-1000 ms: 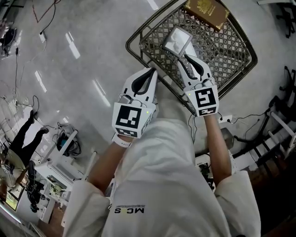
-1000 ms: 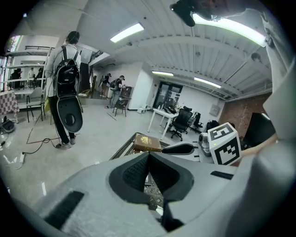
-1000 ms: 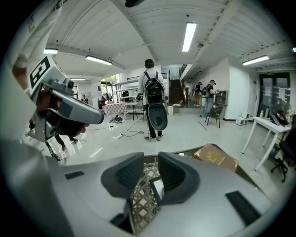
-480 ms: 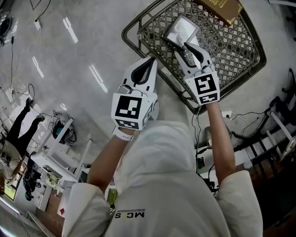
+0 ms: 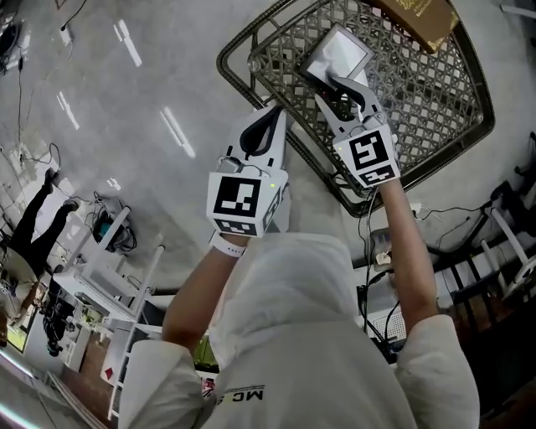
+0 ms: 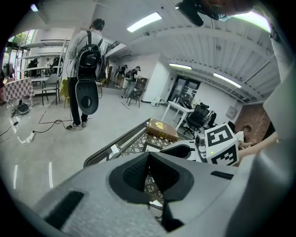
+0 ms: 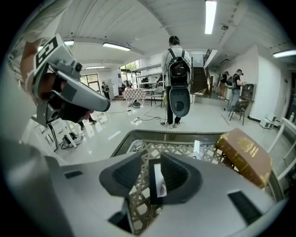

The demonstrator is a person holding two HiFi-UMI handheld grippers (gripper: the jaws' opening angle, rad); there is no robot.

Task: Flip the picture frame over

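A small picture frame (image 5: 339, 52) with a dark rim and pale face stands in the wire basket (image 5: 243, 46). The right gripper view sees the frame (image 7: 157, 183) edge-on. My right gripper (image 5: 337, 84) reaches over the basket's near rim. Its jaws (image 7: 152, 159) are closing with the frame between them: the frame lies against the right-hand jaw and a gap shows on the other side. My left gripper (image 5: 275, 113) hovers just outside the basket's near-left rim, its tips (image 6: 149, 155) together and holding nothing.
A brown book (image 5: 423, 17) lies at the basket's far end. The basket rests on a glossy grey floor. A person with a backpack (image 7: 178, 78) stands beyond it. White carts and cables (image 5: 92, 285) crowd the lower left, with cables and chair legs on the right.
Both grippers have come down toward the basket. The right gripper's jaws, which were just short of the frame, now straddle its lower part. The left gripper stays shut.
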